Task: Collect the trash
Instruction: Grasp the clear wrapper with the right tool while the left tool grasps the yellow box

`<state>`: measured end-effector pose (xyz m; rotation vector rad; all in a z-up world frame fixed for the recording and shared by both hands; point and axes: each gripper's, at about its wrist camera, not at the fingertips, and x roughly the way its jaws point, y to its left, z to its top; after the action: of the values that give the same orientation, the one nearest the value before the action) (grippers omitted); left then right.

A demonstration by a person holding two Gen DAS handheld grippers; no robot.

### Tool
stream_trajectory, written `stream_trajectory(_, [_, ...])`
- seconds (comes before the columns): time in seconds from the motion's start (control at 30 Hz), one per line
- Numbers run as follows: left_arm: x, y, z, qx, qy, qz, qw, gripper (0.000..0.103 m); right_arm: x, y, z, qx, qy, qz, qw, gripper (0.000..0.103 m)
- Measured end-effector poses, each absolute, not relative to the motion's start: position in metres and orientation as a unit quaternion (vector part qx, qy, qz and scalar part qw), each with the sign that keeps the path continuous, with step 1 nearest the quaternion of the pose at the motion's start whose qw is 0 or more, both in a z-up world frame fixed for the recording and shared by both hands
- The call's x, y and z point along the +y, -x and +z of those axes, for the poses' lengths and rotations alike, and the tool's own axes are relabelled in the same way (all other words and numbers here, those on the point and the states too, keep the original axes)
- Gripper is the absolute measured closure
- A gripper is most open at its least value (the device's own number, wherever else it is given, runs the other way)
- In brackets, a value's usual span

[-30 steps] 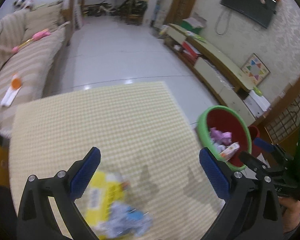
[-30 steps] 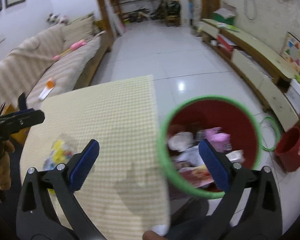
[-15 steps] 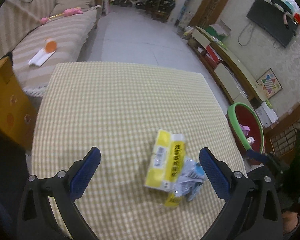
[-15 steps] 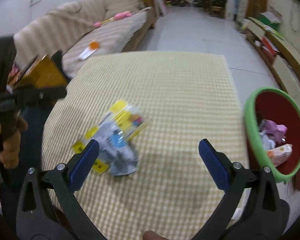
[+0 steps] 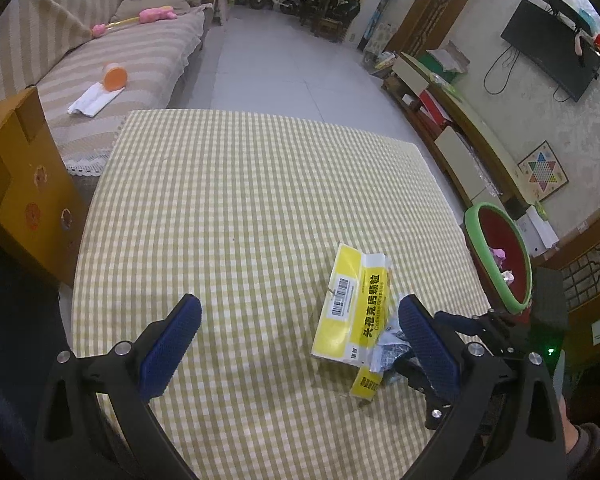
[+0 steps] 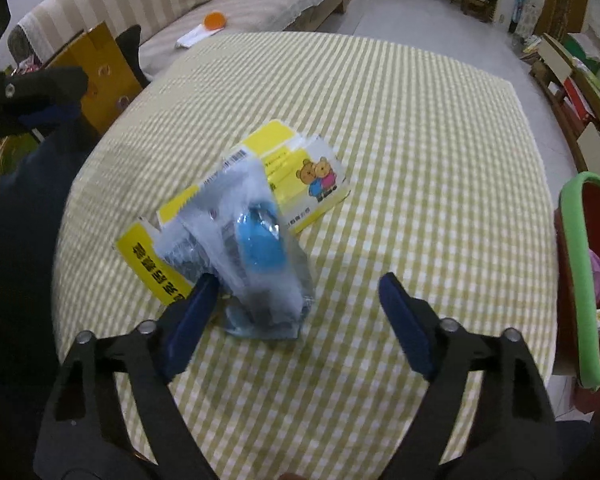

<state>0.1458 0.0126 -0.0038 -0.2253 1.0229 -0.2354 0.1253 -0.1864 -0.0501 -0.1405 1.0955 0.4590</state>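
Note:
A flattened yellow and white medicine box (image 5: 354, 306) lies on the checked tablecloth (image 5: 240, 200), right of centre; it also shows in the right wrist view (image 6: 284, 164). A crumpled clear wrapper with a blue patch (image 6: 256, 264) lies on the box's near end; part of it shows in the left wrist view (image 5: 386, 354). My right gripper (image 6: 300, 312) is open, close over the wrapper, its left finger beside it. My left gripper (image 5: 300, 340) is open and empty above the cloth, left of the box. A red bin with a green rim (image 5: 498, 258) stands beyond the table's right edge.
A striped sofa (image 5: 100, 52) with a white cloth and an orange lid runs along the far left. An orange wooden box (image 5: 20, 184) stands by the table's left edge. A low TV cabinet (image 5: 452, 128) lines the right wall. The bin (image 6: 580, 272) holds several pieces of trash.
Both grippers swung from the bin side back over the table. The right gripper came down close to the wrapper and box. The box and wrapper have not moved.

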Motion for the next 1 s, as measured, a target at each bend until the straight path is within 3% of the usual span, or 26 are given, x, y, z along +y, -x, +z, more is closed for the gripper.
stream_trajectory(0.17, [0.008, -0.149, -0.006, 0.492, 0.105, -0.115, 0.857, 0.008, -0.179, -0.129, -0.05, 0.511, 0.064, 0.236, 0.824, 0.064])
stream_trajectory(0.23, [0.005, -0.15, -0.007, 0.493, 0.104, -0.118, 0.856, 0.008, -0.18, -0.126, -0.047, 0.508, 0.065, 0.235, 0.826, 0.073])
stream_trajectory(0.37, [-0.004, -0.154, -0.007, 0.495, 0.098, -0.123, 0.854, 0.008, -0.193, -0.124, -0.042, 0.504, 0.054, 0.225, 0.832, 0.078])
stream_trajectory(1.0, [-0.085, -0.173, -0.049, 0.547, 0.001, -0.159, 0.822, 0.008, -0.267, -0.136, -0.018, 0.477, -0.009, 0.157, 0.864, 0.078])
